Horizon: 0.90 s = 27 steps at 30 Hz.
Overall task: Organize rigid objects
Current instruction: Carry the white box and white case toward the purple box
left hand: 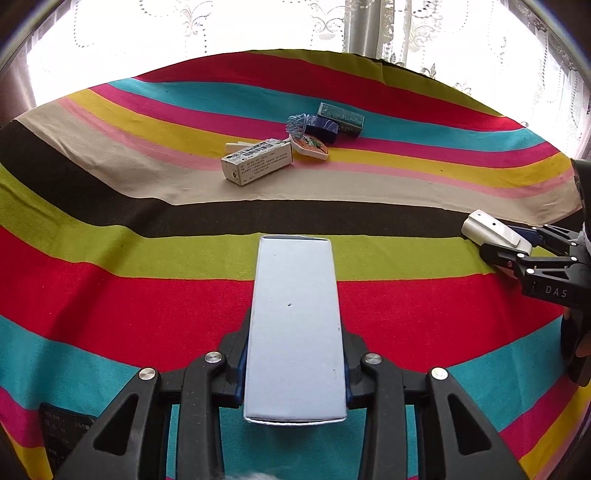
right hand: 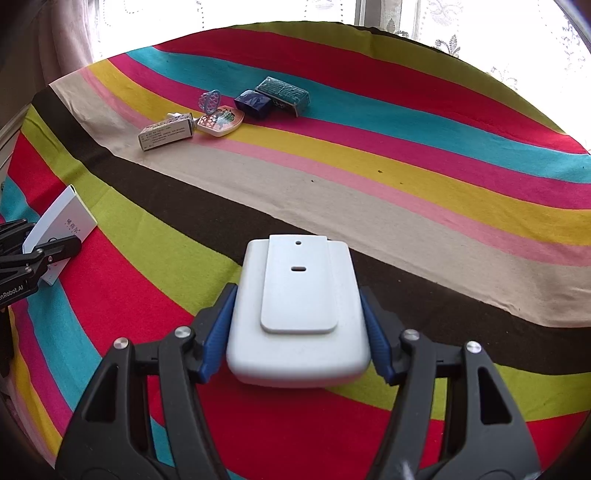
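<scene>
Carrying both loads to the row of things far out on the cloth looks like the step in hand. The left gripper (left hand: 295,373) is clamped on a pale blue box (left hand: 295,325), its blue pads pressing the long sides near the rear end, so most of the box sticks out ahead. The right gripper (right hand: 298,339) is clamped on a white plastic case (right hand: 298,314) with a flat clip on top, held by its sides. Both are held over the near stripes of the striped cloth (left hand: 110,295); whether they hang just above it or brush it I cannot tell.

To do this well, I judge each should be kept level and set down flat at an end of the row, not on top of it, and the pads eased apart only once the thing rests on the cloth. The box is long and gripped at one end, so its nose may dip.

The row lies well apart from both grippers: a white carton (left hand: 256,164) with a barcode, touching a small orange-rimmed tin (left hand: 309,146), a blue lattice piece (left hand: 297,123), a dark blue box (left hand: 323,129) and a green box (left hand: 341,115) behind it. Nothing lies between the grippers and the row. A lace curtain (left hand: 221,22) hangs beyond the table.
</scene>
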Tool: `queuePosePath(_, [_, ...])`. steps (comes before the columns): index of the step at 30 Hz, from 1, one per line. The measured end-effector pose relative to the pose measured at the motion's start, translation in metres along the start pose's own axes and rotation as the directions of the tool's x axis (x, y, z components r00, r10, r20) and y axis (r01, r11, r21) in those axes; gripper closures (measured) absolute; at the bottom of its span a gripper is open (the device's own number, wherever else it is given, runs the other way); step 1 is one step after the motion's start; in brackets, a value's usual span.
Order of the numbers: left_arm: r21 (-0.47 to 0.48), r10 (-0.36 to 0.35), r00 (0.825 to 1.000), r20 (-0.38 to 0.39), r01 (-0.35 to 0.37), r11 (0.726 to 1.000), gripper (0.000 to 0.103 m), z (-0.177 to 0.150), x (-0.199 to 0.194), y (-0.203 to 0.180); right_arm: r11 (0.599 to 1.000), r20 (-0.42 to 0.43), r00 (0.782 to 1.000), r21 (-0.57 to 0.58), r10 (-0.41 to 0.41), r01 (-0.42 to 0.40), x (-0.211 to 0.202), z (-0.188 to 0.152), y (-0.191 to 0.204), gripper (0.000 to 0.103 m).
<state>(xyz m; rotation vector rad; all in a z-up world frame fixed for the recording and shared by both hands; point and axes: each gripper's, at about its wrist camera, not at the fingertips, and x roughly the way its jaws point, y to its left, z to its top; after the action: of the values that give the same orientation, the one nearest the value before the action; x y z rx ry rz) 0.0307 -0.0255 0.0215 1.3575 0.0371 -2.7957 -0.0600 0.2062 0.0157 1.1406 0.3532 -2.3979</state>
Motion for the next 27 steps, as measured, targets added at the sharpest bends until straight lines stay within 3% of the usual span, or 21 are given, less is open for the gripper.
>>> queuePosePath(8, [0.016, -0.056, 0.998, -0.011, 0.056, 0.998, 0.066, -0.034, -0.03, -0.009, 0.994, -0.054, 0.996, 0.079, -0.071, 0.075, -0.016, -0.011, 0.018, 0.036])
queuePosePath(14, [0.047, -0.107, 0.994, -0.004, 0.107, 0.993, 0.066, -0.058, -0.05, -0.026, 0.995, -0.051, 0.997, 0.081, -0.053, 0.057, -0.058, -0.056, 0.052, 0.036])
queuePosePath(27, [0.108, -0.148, 0.989, -0.007, 0.148, 0.983, 0.066, -0.079, -0.069, -0.06, 0.985, 0.006, 0.999, 0.17, -0.036, 0.035, -0.117, -0.106, 0.054, 0.036])
